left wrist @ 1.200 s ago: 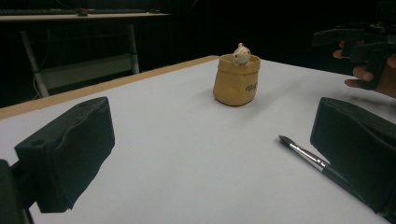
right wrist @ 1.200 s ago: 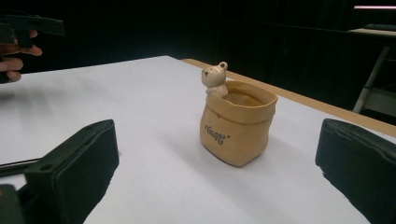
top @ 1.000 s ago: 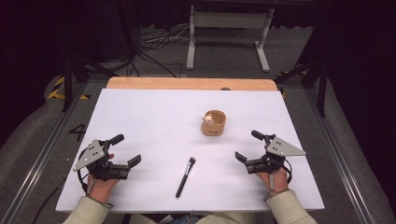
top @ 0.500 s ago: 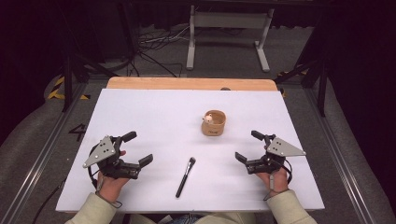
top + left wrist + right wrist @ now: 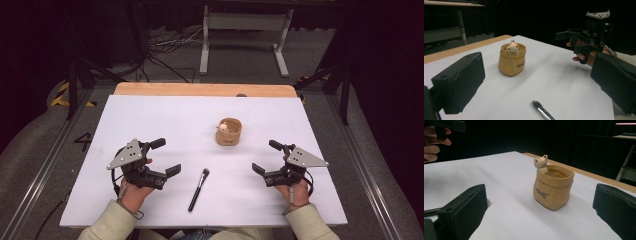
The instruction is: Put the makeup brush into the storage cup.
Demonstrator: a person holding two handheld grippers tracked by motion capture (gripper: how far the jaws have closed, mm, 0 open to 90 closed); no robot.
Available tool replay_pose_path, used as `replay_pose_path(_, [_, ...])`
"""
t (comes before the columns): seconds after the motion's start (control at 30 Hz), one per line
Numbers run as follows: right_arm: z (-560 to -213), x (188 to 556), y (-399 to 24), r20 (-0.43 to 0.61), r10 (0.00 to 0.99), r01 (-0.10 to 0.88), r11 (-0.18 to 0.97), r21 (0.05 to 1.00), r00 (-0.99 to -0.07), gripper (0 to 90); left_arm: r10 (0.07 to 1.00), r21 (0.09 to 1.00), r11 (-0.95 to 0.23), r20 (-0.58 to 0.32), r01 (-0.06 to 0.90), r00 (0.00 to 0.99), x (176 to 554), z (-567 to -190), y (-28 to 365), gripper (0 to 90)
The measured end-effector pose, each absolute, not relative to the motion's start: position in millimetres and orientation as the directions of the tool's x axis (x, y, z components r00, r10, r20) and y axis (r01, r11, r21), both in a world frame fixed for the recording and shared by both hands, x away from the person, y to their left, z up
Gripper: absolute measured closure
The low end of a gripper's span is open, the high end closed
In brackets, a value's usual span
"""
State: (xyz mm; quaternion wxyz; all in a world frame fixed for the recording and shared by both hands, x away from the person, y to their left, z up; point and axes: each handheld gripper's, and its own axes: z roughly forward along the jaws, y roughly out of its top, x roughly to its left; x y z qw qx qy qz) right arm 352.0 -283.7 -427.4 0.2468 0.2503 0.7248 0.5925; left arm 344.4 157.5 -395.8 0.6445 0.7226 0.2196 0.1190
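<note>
A tan sack-shaped pot [image 5: 228, 132] with a small bear figure at its rim stands upright right of the table's middle. A black brush [image 5: 198, 189] lies flat near the front edge, bristles pointing away from me. My left gripper [image 5: 166, 157] is open just left of the brush and holds nothing. At the right, my right gripper [image 5: 266, 156] is open too, below and right of the pot. In the left gripper view the pot [image 5: 512, 61] and the brush tip [image 5: 542, 110] lie between the spread jaws. The right gripper view faces the pot [image 5: 552, 187].
The white table top [image 5: 150, 115] has a bare wooden strip [image 5: 205, 89] along its far edge. Beyond it, on the floor, stand a metal frame [image 5: 245, 30] and loose cables [image 5: 165, 55]. A rail runs along each side of the table.
My left gripper has moved right, closer to the brush. The right gripper, the pot and the brush have stayed put.
</note>
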Motion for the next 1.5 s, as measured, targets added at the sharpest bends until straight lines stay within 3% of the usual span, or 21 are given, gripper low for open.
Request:
replay_pose_path(0.17, [-426.5,351.3,-285.1,-0.035,0.635,0.078,0.149,0.986,-0.772,0.0,0.476,0.978,-0.105,-0.11,0.181,0.872,345.6,-393.3,148.7,0.1])
replay_pose_path(0.53, [-425.4,351.6,-292.4,0.033,0.626,0.114,0.09,0.989,-0.779,0.0,0.481,0.914,-0.302,-0.1,0.272,0.871,347.5,-375.9,122.4,0.9])
replay_pose_path(0.93, [-423.8,349.4,-295.6,0.018,0.623,0.089,0.083,0.993,-0.782,0.0,0.484,0.779,-0.53,-0.047,0.335,0.874,349.6,-358.1,90.5,2.0])
replay_pose_path(1.5, [-425.2,349.3,-295.2,0.025,0.601,0.089,0.076,0.993,-0.799,0.3,0.471,0.619,-0.655,-0.113,0.433,0.875,361.0,-366.5,74.0,2.4])
